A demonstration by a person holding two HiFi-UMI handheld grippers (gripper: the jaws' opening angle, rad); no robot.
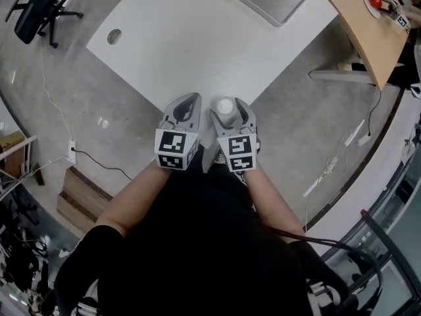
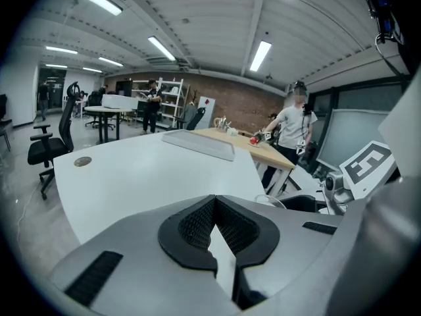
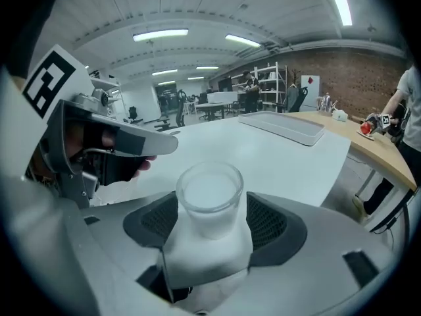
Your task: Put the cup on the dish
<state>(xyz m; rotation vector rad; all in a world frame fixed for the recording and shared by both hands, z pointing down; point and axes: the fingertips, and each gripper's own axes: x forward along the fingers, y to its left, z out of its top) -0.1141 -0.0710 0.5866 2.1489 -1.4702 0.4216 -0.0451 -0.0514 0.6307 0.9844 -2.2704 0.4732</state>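
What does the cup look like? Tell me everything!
The cup is small and round, of frosted, milky-white glass by its look. It is open on top and shows no handle; I can't tell if anything is inside. It stands upright near the corner of the white table, between the open jaws of the right gripper. The black pads sit close on both sides but do not clearly squeeze it.

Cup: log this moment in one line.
cup upright on white table corner | right gripper open around it, not gripping | left gripper shut, empty
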